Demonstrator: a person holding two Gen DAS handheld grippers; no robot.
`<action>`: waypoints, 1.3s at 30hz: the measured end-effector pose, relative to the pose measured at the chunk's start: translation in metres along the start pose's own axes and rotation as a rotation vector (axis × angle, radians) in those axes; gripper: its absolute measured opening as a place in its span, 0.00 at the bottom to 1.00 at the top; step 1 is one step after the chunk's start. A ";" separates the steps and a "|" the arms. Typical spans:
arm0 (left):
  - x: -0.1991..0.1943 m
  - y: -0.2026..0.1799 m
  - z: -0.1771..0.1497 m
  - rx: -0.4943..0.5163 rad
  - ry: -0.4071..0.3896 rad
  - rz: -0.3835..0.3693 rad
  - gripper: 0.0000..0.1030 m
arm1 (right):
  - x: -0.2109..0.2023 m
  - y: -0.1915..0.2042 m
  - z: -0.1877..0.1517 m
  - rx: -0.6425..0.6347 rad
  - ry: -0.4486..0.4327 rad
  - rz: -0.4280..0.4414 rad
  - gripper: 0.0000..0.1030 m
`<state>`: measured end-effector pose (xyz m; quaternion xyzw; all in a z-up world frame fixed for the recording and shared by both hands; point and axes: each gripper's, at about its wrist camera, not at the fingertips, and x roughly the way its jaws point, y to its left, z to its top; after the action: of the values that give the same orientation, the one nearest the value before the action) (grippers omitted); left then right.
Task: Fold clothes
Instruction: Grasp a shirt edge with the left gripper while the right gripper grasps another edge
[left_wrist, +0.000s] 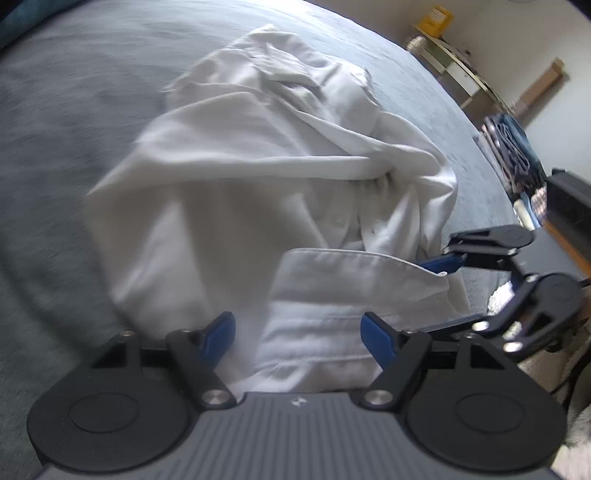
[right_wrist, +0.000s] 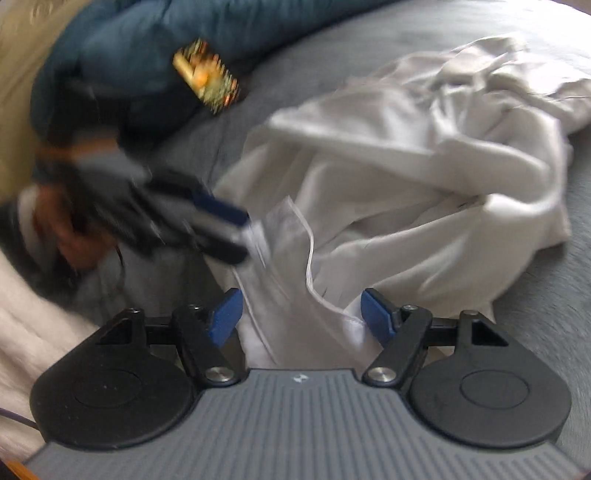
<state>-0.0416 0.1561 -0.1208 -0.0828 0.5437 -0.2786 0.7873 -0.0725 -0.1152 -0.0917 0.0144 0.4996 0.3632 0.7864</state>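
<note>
L claw: jaws wide, blue pads apart. A banded edge of the white shirt, prob. cuff or collar, lies between the pads; neither pad visibly presses on it, so no grip as far as I can see. Frame blurred, can't tell if fabric brushes the pads.

R claw: jaws wide too, pads apart. A stitched shirt edge runs down between them; cloth sits close to the R pad, touching or not I can't tell. Not clamped.

From L wrist cam, my R claw shows at the right, one blue finger against the shirt's near-right edge. From R wrist cam, my L claw shows at left, heavily smeared, blue fingers at the shirt's near-left edge, w/ my hand behind it.

Shirt: white, crumpled, not folded; lies in a heap on the grey bed, spreading away from both claws, w/ loose folds and a ridge across the middle.

Further back, R cam: dark blue bedding bunched at the bed's far side, a small yellow-and-dark patterned item on it, too blurred to identify.

Far, L cam: past the bed's edge a pile of dark blue and striped clothes, then a pale shelf unit by the wall w/ a yellow box on top.
</note>
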 end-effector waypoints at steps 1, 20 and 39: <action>-0.005 0.005 -0.004 -0.022 0.005 -0.010 0.74 | 0.006 0.000 0.000 -0.014 0.026 -0.005 0.63; 0.003 0.031 -0.045 -0.291 0.077 -0.247 0.75 | 0.011 -0.010 -0.007 0.019 0.076 0.027 0.35; 0.060 0.027 -0.024 -0.534 -0.030 -0.474 0.86 | 0.008 0.050 0.005 -0.104 -0.035 0.336 0.10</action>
<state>-0.0385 0.1509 -0.1902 -0.4136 0.5516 -0.3004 0.6592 -0.0943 -0.0721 -0.0758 0.0634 0.4569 0.5145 0.7228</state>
